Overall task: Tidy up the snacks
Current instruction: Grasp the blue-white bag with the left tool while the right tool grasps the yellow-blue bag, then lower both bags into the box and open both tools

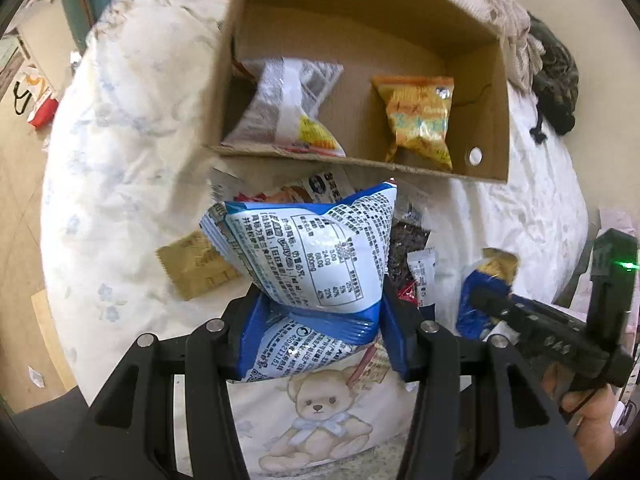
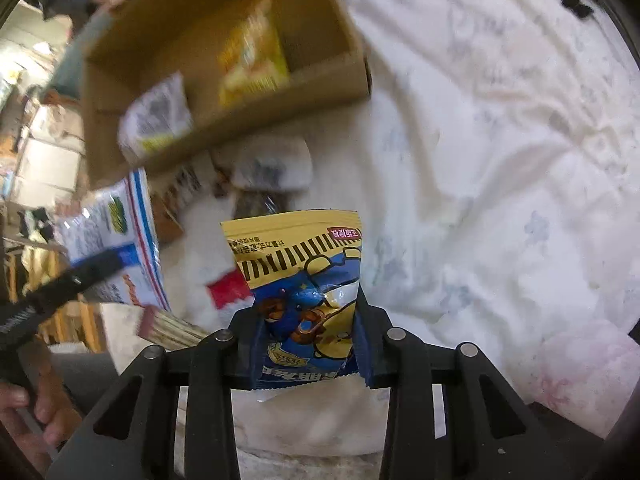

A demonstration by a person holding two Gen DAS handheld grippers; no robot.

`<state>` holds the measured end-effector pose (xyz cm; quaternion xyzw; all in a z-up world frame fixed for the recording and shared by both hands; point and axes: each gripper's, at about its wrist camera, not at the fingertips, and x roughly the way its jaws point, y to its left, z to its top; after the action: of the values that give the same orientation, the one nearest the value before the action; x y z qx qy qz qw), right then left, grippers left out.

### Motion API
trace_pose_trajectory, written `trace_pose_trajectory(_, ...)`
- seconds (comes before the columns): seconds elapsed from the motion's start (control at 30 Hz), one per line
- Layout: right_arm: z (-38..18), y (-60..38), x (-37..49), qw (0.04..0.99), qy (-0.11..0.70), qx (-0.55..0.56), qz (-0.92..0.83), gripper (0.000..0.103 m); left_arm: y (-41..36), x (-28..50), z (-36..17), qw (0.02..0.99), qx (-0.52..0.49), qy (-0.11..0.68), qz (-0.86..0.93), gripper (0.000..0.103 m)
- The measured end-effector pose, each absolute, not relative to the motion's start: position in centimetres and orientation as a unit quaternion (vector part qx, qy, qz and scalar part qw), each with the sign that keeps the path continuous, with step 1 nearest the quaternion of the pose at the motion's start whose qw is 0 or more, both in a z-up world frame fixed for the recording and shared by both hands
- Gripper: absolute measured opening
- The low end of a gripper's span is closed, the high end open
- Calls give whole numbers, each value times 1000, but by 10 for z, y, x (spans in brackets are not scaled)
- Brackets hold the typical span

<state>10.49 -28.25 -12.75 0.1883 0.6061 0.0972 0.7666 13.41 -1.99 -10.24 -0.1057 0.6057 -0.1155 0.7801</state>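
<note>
the work surface is a bed under a pale floral quilt (image 1: 132, 128) with a teddy bear print (image 1: 320, 412) near the camera. on it stands an open cardboard box (image 1: 488, 128) holding a white snack packet (image 1: 288, 108) and an orange snack packet (image 1: 420, 116). loose snacks lie in a pile (image 1: 412, 248) just before the box, a tan sachet (image 1: 196, 268) beside them. wooden flooring (image 1: 20, 208) shows beyond the bed's edge.

the left gripper (image 1: 320, 312) pinches a blue-and-white snack bag (image 1: 308, 252), lifted above the pile. the right gripper (image 2: 308, 340) is clamped on a yellow-and-blue snack bag (image 2: 304, 264) above the quilt.
</note>
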Motion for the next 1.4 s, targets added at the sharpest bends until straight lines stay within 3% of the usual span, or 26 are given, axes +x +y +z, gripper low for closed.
trace_pose_trajectory(0.13,-82,-283,100,815,519,223,129,37,-17,123,-84,806,-91,571,-122,47)
trace_pose_trajectory(0.3,-58,-289,89,838,471,232,149,37,-7,110,-63,838,-91,526,-116,47)
trace_pose_trajectory(1.17,-29,-267,116,859,418,238,172,38,-10,124,-45,874,-105,466,-93,47)
trace_pose_trajectory(1.4,-22,-271,147,871,411,215,160,38,-18,162,-20,874,-97,462,-115,47)
